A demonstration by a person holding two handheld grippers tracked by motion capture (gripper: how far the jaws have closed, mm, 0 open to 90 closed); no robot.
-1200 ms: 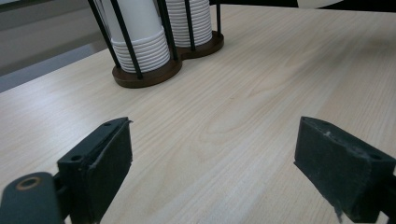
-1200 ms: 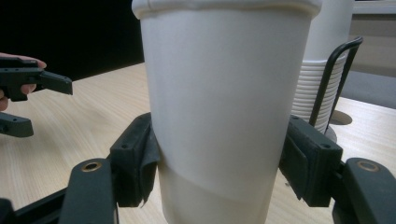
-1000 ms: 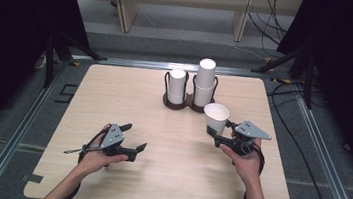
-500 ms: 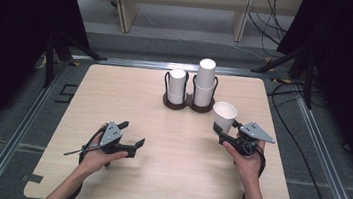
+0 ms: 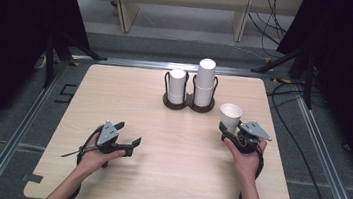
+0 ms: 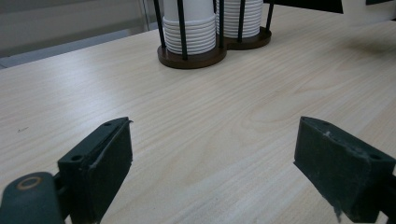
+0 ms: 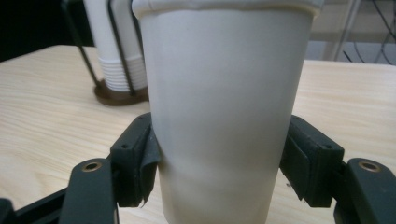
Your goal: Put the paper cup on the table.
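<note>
My right gripper is shut on a white paper cup at the table's right side, in front of and to the right of the cup holder. In the right gripper view the cup stands upright, and both black pads press its lower wall. A dark wire cup holder at the back centre carries two stacks of white cups, a shorter one and a taller one. My left gripper rests low at the front left, open, with nothing between its jaws.
The light wooden table has bare surface between the two hands. Metal rails and cables run along the floor beside its right edge. Dark stands and curtains flank both sides.
My right gripper has carried the cup a little to the right, away from the holder. The left gripper has stayed about where it was.
</note>
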